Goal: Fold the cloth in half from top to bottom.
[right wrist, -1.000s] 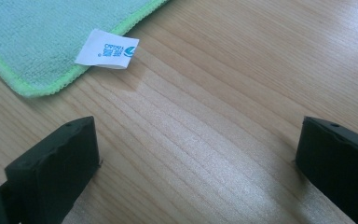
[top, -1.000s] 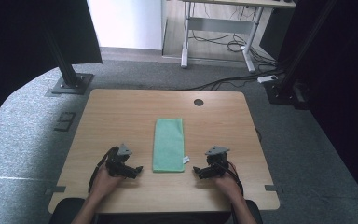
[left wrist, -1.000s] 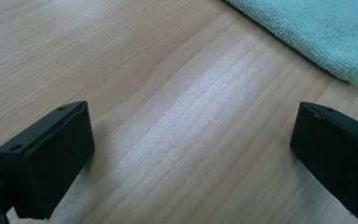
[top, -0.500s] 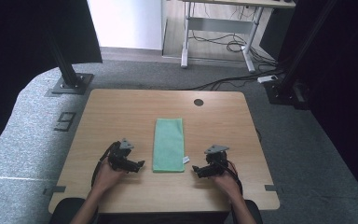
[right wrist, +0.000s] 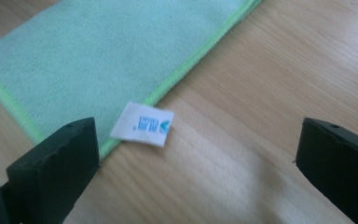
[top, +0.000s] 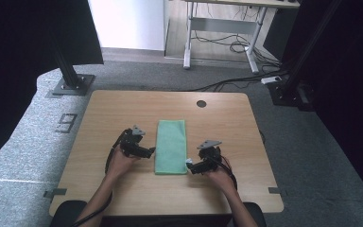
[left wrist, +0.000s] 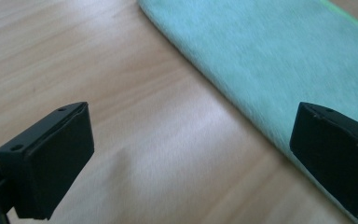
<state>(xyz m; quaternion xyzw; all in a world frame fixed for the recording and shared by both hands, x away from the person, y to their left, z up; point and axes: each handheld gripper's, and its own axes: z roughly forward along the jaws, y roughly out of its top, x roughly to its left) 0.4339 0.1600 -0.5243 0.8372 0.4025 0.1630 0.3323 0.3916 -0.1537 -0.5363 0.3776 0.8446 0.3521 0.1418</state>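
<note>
A folded green cloth [top: 171, 146] lies flat in the middle of the wooden table [top: 123, 109], long side running away from me. My left gripper [top: 150, 152] sits at its left edge, open, one jaw over the cloth [left wrist: 279, 60] and the other over bare wood. At the near right corner my right gripper [top: 190, 166] is open just above the table. Between its jaws lies the cloth's white care label [right wrist: 142, 123], beside the bright green hem of the cloth [right wrist: 98, 51]. Nothing is held in either gripper.
A round cable hole [top: 201, 103] sits near the table's far edge. Black stand bases [top: 71, 85] rest on the grey carpet beyond the table, and a white desk frame with cables [top: 222, 38] stands farther back.
My left gripper has slid right and forward until it reaches the cloth's left edge. The right gripper has crept slightly closer to the near right corner. The cloth lies as before.
</note>
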